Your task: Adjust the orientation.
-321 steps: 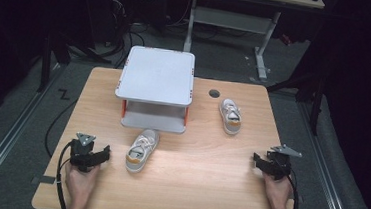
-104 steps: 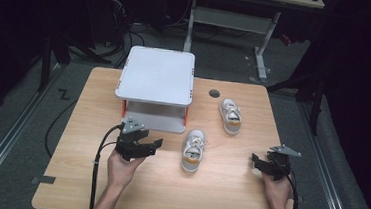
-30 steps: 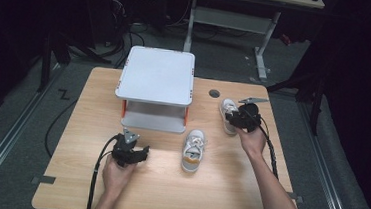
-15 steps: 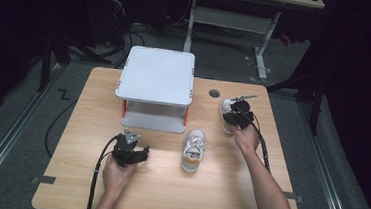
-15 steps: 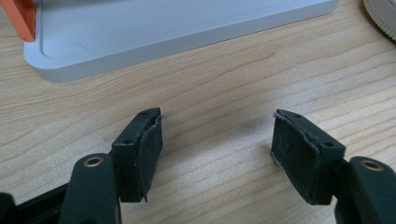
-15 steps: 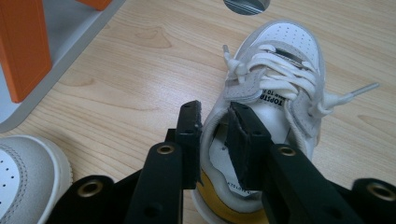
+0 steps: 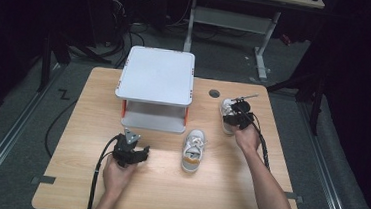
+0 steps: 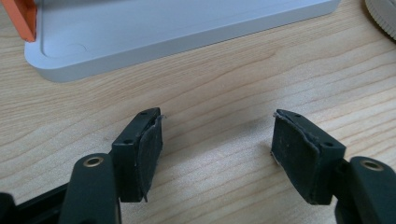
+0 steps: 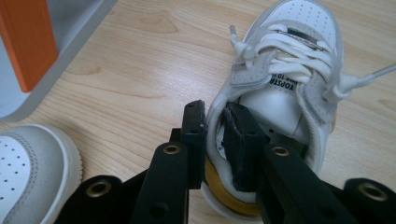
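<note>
The hand-held gripper (image 7: pixel 233 116) hides most of the far shoe (image 7: pixel 226 109).

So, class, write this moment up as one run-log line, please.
right gripper: jaws just closing, clamped on far shoe heel wall | left gripper: open, nothing between jaws, over table | near shoe: beside shelf

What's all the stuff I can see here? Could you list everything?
table: one, light wood, under everything.
shelf stand: one, white with orange posts, far middle of the table.
middle shoe: one, white and grey, in front of the stand.
right shoe: one, white and grey, heel wall between the right jaws.
round hole: one, dark, right of the stand.
left gripper: one, black, jaws apart over bare wood.
right gripper: one, black, its jaws have just been closing on the right shoe's heel.
</note>
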Motion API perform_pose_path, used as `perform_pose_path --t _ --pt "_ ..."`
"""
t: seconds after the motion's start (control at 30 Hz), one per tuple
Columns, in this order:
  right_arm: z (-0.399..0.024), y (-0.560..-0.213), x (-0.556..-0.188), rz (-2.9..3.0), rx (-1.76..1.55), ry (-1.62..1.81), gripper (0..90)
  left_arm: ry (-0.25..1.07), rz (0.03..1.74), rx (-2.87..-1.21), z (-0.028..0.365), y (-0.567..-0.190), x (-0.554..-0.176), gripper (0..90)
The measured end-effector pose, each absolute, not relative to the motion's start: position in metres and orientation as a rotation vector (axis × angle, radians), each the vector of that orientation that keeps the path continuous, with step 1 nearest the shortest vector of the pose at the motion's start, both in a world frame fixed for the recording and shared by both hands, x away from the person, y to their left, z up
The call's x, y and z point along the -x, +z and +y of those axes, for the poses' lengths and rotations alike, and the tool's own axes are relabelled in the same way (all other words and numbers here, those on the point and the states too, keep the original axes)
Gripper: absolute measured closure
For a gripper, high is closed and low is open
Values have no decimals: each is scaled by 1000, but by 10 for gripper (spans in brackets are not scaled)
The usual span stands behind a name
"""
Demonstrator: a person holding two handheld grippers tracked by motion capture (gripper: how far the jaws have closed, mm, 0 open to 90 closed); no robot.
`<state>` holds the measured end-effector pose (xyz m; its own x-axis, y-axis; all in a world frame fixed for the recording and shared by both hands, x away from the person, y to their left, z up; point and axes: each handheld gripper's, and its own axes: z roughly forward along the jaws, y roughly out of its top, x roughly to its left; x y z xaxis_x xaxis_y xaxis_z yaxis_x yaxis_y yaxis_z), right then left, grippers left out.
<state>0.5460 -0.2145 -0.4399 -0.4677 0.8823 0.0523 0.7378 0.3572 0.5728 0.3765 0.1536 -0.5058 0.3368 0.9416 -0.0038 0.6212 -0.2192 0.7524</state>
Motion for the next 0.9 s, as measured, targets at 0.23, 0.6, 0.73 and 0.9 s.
perform_pose_path --t 0.23,0.6,0.73,0.9 --pt "-212 -440 -544 2357 -1389 814 854 614 1371 -1930 153 -506 -376 337" --pt "-215 -427 -534 2334 -1299 890 860 610 1372 -1929 154 -506 -376 335" --pt "-217 -418 -527 2335 -1264 909 860 610 1371 -1928 154 -506 -376 335" --pt "-221 -409 -510 2332 -1228 934 859 610 1371 -1928 153 -506 -376 334"
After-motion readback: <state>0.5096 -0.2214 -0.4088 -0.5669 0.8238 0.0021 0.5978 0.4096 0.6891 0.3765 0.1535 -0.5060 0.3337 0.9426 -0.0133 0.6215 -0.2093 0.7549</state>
